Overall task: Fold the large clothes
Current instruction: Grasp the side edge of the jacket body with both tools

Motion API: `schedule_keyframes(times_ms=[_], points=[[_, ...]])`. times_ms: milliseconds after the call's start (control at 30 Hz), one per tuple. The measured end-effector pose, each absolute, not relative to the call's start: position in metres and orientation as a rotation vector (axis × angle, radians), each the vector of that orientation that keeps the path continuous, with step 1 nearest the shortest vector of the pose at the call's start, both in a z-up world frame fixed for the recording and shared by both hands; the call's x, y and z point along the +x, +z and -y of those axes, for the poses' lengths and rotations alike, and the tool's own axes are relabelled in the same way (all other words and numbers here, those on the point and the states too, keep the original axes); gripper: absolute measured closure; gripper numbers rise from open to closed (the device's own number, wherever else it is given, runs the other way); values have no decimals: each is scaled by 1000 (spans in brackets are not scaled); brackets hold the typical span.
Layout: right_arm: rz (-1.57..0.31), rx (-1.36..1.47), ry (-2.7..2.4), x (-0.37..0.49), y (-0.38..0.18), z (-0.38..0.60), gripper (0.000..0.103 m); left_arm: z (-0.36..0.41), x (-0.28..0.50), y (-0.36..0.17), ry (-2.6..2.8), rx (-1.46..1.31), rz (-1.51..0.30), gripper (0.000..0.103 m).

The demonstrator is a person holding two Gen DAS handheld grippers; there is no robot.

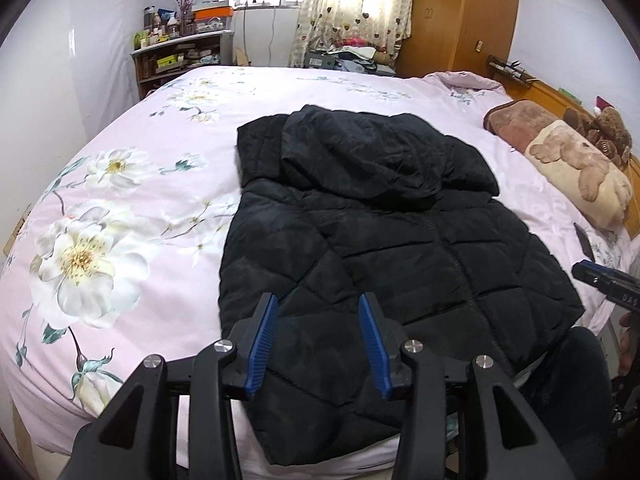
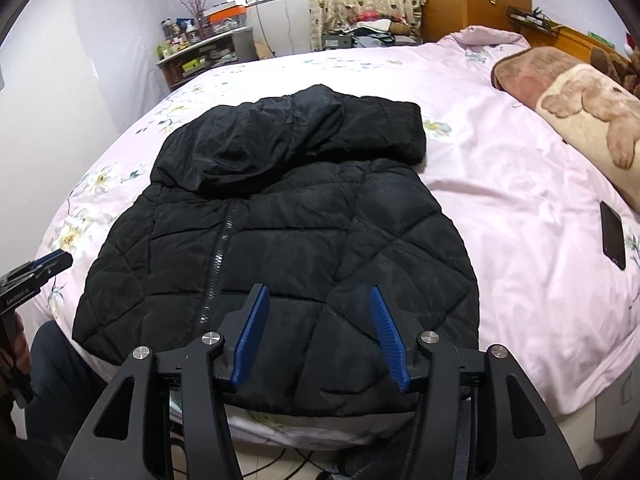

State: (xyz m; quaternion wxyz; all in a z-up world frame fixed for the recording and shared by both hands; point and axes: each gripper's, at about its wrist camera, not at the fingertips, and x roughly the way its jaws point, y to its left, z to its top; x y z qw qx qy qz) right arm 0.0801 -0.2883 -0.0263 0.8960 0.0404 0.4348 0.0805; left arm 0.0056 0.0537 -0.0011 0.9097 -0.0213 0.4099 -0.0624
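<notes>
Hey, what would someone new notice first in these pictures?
A black quilted jacket lies flat on the pink floral bed cover, its hood flopped over the chest. Both claws, left and right, hover open over its near hem. A dark phone lies by the teddy-print pillow.

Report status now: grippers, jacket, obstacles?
Left gripper and right gripper open, empty. Black jacket partly folded on bed. Phone lies clear of it.
</notes>
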Motion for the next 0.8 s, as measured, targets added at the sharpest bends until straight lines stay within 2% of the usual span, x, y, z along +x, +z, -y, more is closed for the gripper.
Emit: schedule_keyframes(times_ms=[500, 800], points=[[-1001, 228, 10, 104, -69, 373, 48, -98, 18, -72, -48, -141, -1003, 48], [-1148, 360, 38, 118, -108, 394, 48, -93, 18, -93, -80, -186, -1052, 43]])
